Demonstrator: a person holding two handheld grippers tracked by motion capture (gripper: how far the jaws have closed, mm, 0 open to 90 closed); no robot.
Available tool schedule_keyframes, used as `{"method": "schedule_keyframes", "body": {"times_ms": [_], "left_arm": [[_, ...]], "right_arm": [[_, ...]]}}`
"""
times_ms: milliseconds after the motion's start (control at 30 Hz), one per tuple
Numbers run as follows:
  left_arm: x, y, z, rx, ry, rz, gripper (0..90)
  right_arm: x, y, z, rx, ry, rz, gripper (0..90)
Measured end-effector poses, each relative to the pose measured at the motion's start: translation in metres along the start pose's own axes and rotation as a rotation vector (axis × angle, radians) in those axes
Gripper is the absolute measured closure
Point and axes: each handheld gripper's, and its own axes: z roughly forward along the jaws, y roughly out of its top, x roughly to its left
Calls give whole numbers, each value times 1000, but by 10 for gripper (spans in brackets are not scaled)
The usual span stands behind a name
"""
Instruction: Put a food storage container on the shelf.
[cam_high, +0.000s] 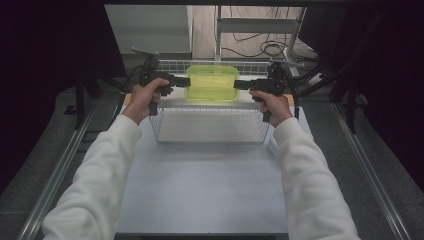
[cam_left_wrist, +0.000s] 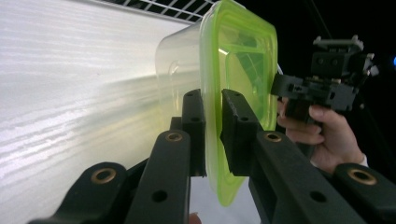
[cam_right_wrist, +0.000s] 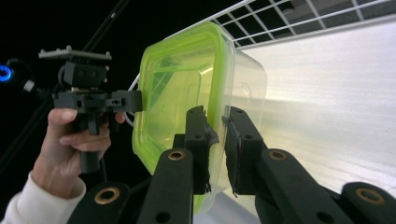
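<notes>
Container (cam_high: 212, 83), green-lidded: left gripper (cam_high: 186, 80) and right gripper (cam_high: 238, 84) each clamp a lid rim, above wire basket (cam_high: 210, 126). Keep level; lower both together.

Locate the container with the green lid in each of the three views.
High view: container upper centre, over the wire basket, between both claws.
Left gripper view: centre right, lid rim clamped by the left claw.
Right gripper view: centre, rim clamped by the right claw.
Shared landmark: the wire basket.
</notes>
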Motion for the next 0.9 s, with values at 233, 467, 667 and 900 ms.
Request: {"method": "schedule_keyframes", "body": {"times_ms": [233,467,667,900], "left_arm": [[10,6,7,-11,-3,-81,773],[14,6,11,-20,-2,-92,743],[11,3,15,-25,19,-52,666],[1,1,9,-84,50,16,378]], "right_arm": [[-9,2,6,-30,-10,130,769],[-15,2,10,-44,-4,190,753],[-14,0,11,-63,-9,185,716],[-4,-3,9,-123,-60,132,444]]}}
